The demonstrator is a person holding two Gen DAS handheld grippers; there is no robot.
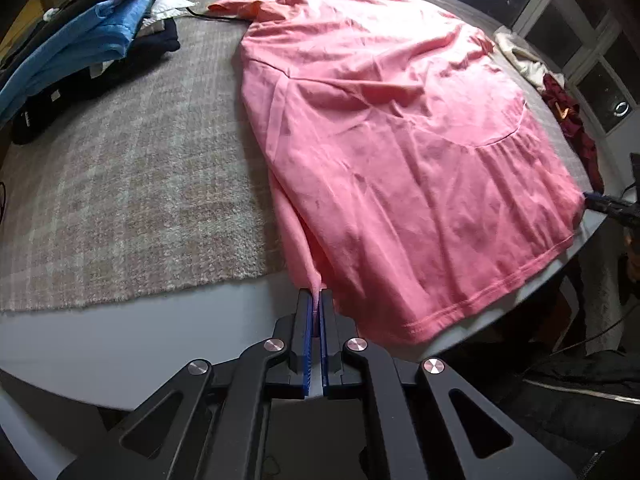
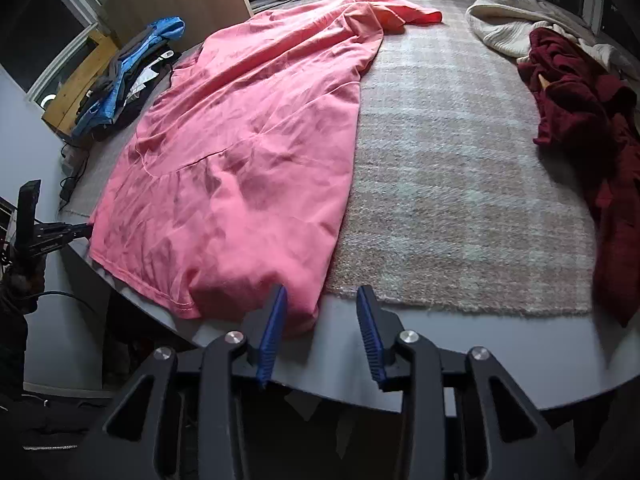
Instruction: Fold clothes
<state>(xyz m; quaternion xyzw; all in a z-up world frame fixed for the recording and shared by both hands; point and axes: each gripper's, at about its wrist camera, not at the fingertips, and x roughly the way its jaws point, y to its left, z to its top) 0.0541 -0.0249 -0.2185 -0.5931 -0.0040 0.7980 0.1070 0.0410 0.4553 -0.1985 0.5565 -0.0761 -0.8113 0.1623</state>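
Pink shirt (image 1: 380, 152) lengthwise, hem at near surface (image 1: 120, 344) edge; left tongs (image 1: 316, 300) pinching hem corner; right tongs (image 2: 322, 300) parted, empty.

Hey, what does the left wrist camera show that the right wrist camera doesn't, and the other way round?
Only the left wrist view shows the left gripper up close, shut on a hem corner of the pink shirt.

Only the right wrist view shows the right gripper open at the other corner, pads not pressing, plus the full dark red garment and the cream sweater.

Both show the pink shirt spread over the checked rug and the stack of blue and dark clothes.
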